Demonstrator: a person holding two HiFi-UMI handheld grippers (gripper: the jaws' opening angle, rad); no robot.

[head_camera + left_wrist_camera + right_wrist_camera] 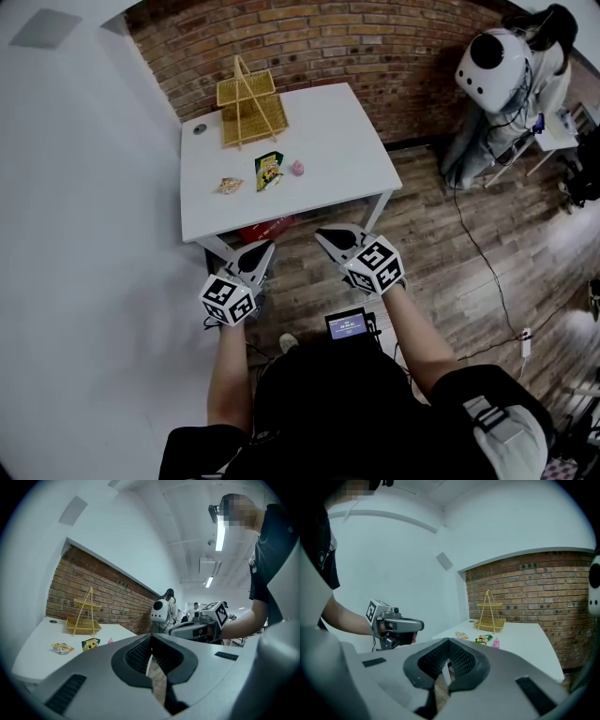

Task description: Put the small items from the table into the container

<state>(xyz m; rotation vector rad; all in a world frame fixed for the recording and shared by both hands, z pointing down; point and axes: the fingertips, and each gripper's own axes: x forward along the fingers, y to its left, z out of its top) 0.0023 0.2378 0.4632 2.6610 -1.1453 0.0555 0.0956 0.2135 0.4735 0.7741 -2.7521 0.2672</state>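
The white surface (337, 131) stands against the brick wall (375, 47), and the person stands before its near edge. The yellow basket (251, 111), which has two levels and a tall frame on top, stands at the far left corner of the surface. Three small items lie in a short row between the basket and the near edge, in the left half of the surface. The orange packet (230, 186) is nearest to the left edge, the green packet (269, 171) is in the middle, and the pink item (297, 168) is on the right, just beside the green one. None of them touches the basket. A small dark round thing (199, 129) lies near the left edge, just beside the basket.

The left hand-held gripper (264, 249) is in front of the near edge, above the wooden floor (450, 253), and it points toward the surface. Its own view shows the two jaws pressed together with nothing between them. The right hand-held gripper (324, 235) is beside it, also in front of the near edge, and its jaws too are fully closed and empty. The two are near each other but apart. Under the surface, close to the near edge, a red thing (267, 228) shows on the floor. A white machine (492, 58) stands well apart, past the right edge.
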